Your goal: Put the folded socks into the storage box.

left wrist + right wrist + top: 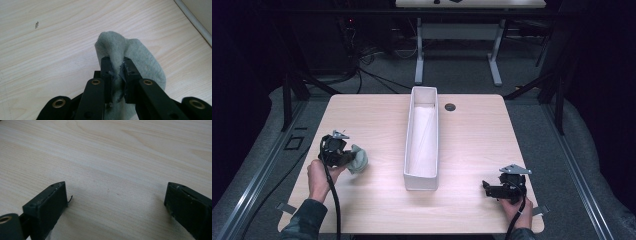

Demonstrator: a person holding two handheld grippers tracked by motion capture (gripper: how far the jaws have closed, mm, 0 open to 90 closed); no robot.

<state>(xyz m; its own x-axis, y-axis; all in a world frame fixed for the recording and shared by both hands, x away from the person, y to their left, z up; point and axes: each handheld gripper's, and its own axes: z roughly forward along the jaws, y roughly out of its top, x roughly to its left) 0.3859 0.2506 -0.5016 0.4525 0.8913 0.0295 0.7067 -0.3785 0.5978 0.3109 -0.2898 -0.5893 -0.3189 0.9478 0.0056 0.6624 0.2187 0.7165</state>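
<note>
Now, grippers: two
Left gripper (116,65): clamped on one grey-green sock (130,50), left of the bin
Right gripper (116,195): spread wide, nothing between, right of the bin
Bin (421,140): one, white, mid-counter (362,115)

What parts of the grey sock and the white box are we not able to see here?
- Grey sock: in the left gripper view its lower part is hidden behind the left gripper, whose jaws pinch it.
- Same sock in the high view: too small to tell heel from toe.
- White box, high view: its near inside wall is hidden by its own rim.
</note>
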